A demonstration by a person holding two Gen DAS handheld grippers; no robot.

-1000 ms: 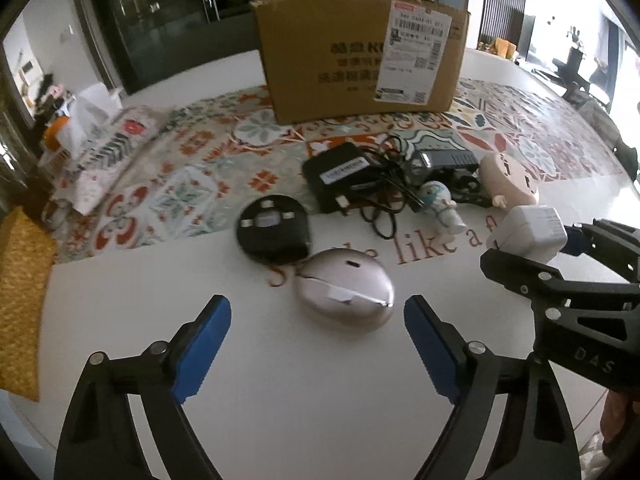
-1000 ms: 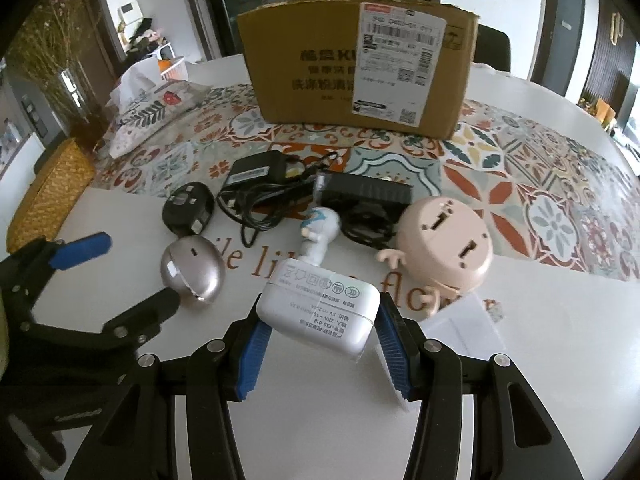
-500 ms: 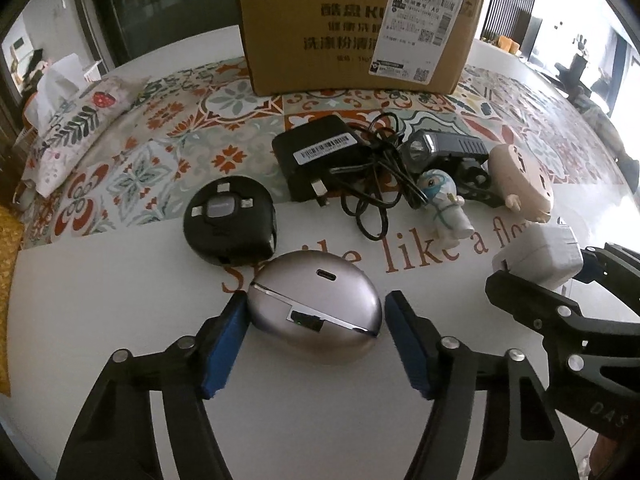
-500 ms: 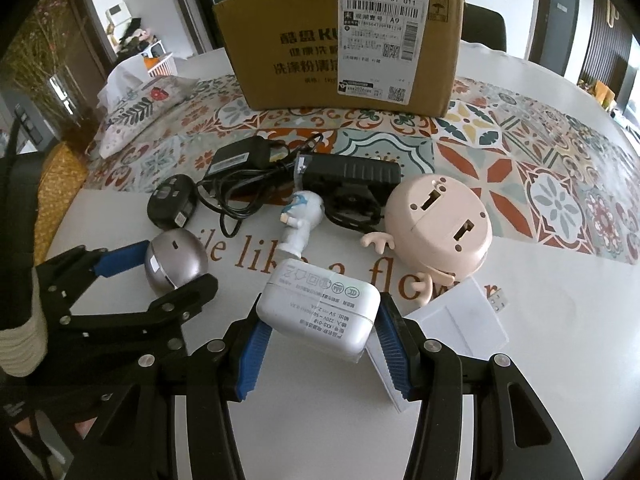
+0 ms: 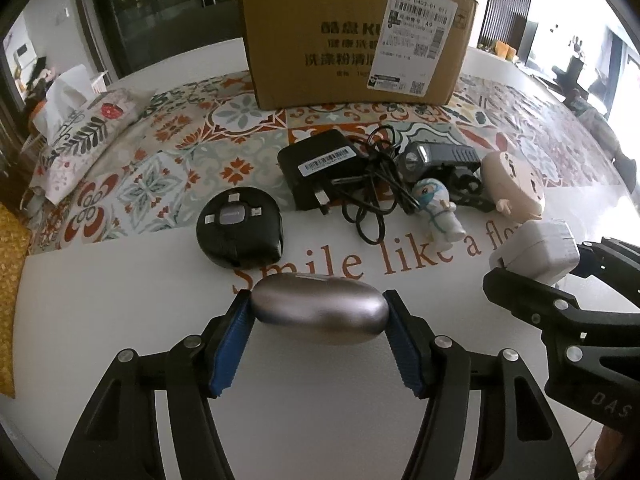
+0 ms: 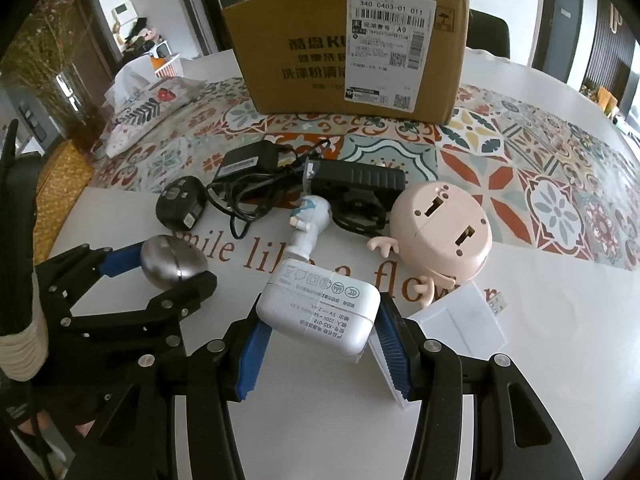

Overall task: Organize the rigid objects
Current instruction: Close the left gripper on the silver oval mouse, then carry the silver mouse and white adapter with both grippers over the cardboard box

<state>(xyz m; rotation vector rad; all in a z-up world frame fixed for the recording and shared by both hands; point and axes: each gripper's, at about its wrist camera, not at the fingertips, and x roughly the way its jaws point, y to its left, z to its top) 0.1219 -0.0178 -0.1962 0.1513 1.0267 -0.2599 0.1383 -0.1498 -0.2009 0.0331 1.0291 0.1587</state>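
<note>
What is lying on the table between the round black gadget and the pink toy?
In the left wrist view: a black charger with tangled cable, a grey flashlight, and a small white figurine.

A: What lies on the table?

B: A silver oval case, smooth and glossy, sits crosswise between blue pads. A white charger block with grey print on top is tilted, likewise between blue pads.

A: And further back?

B: A round black cable reel lies flat at the patterned mat's edge. A black adapter with tangled cord, a dark flashlight, a small white figurine lying down, and a pink round toy cluster before the upright cardboard box.
</note>
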